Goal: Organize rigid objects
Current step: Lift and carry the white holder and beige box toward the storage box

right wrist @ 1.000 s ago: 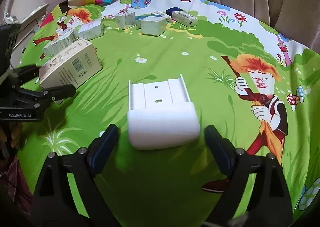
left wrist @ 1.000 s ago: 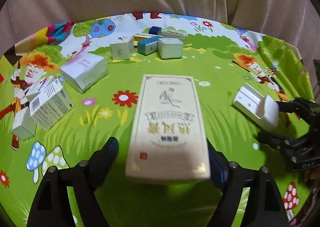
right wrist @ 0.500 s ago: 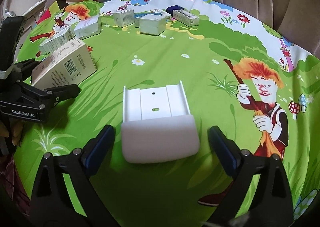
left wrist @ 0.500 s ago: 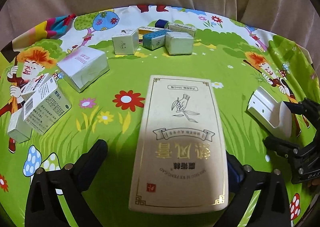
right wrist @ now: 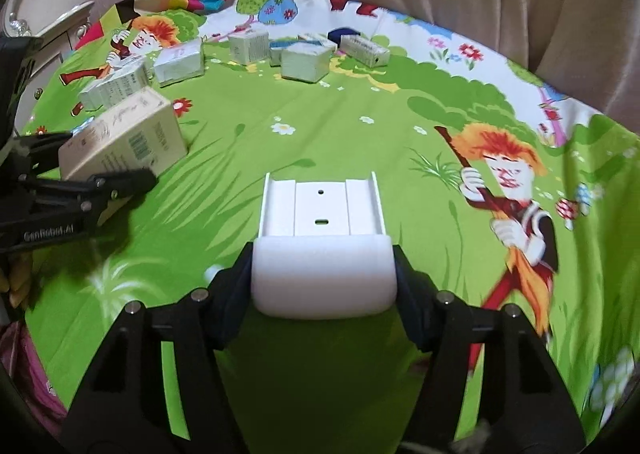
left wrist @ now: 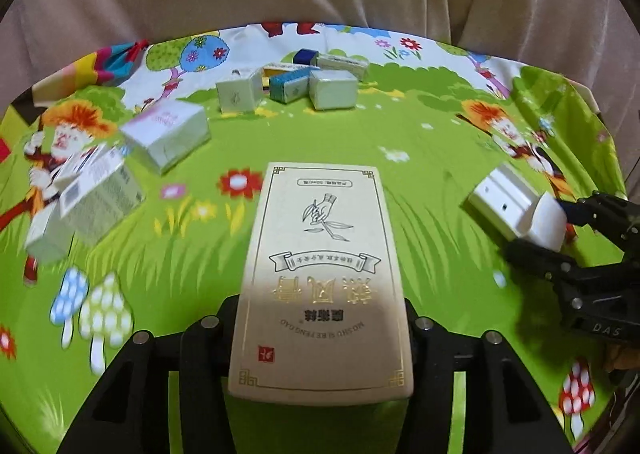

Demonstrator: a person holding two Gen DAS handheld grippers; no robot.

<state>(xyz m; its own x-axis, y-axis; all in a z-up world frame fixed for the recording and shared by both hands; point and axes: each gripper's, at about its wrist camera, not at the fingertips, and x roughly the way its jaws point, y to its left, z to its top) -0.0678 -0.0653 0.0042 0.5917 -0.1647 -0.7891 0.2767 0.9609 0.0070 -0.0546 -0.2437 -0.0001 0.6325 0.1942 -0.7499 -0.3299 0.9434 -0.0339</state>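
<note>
Over the cloth (left wrist: 420,141), both grippers' jaws tilt downward, closing.

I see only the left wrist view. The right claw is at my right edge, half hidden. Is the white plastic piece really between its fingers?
Observer: Yes. In the right wrist view the right claw is closing with the white plastic piece between its fingers, and both pads touch its rounded end.
Operator: What is on the flat part of the piece?
Observer: One round hole and, nearer the claw, one short slot, between two raised side rails.
Operator: And the cream box that I hold, what is on its side?
Observer: The cream box shows a barcode on the side toward the right camera. The left claw is closing on this box.
</note>
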